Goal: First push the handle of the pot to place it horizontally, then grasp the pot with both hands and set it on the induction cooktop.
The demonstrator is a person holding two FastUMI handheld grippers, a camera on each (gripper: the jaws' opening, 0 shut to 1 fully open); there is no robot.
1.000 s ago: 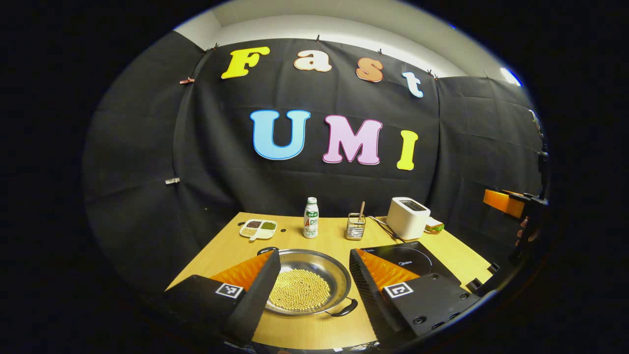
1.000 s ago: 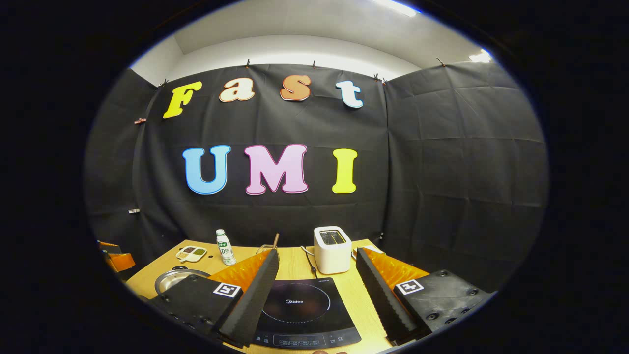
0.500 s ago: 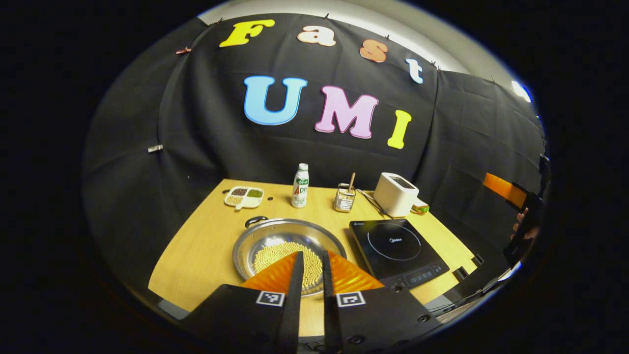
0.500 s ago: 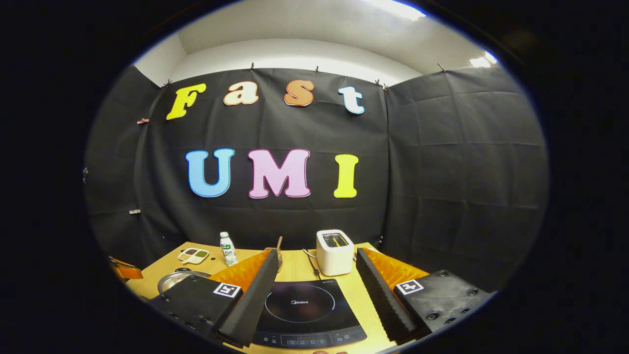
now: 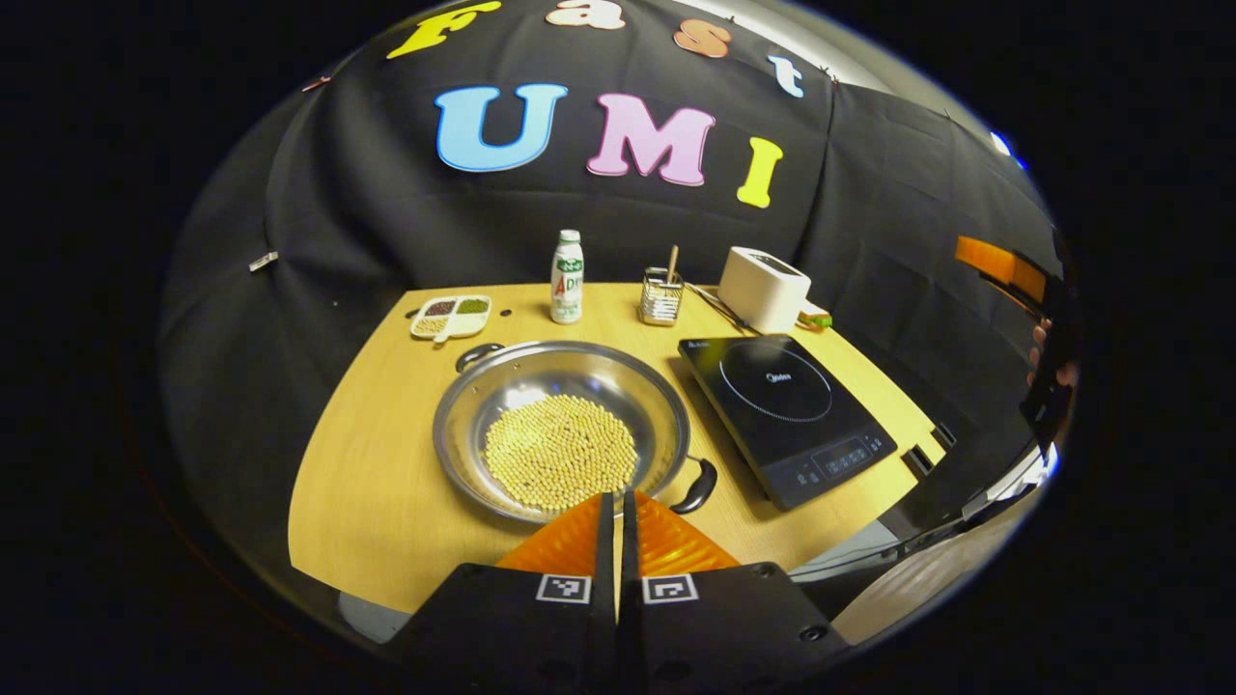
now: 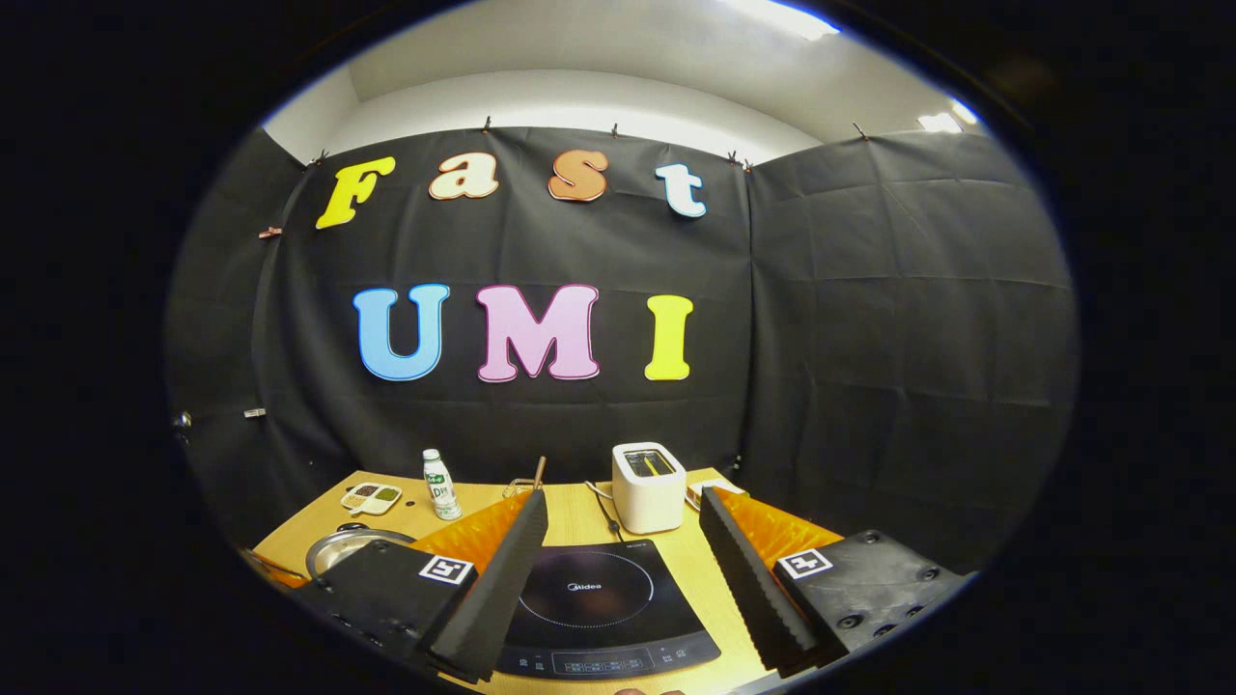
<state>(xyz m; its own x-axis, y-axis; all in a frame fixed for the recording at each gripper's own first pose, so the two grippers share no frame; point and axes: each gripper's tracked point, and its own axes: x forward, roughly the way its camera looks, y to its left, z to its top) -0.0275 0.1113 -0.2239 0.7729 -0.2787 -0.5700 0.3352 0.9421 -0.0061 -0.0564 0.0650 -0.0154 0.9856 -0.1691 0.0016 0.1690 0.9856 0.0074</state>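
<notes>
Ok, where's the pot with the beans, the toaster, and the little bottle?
pot [image 5: 463,439]: left gripper view, bare metal inside wall.
toaster [image 6: 648,497]: right gripper view, front face.
bottle [image 5: 567,285]: left gripper view, label on its body.

Pot [image 5: 560,425] on table [image 5: 367,483], left of induction cooktop [image 5: 787,410]; behind: divided dish [image 5: 451,317], bottle [image 5: 567,278], utensil holder [image 5: 660,297], toaster [image 5: 763,288].

Left gripper [image 5: 616,516] has fingers pressed together, holding nothing — right gripper [image 6: 618,569] spread wide, level.
</notes>
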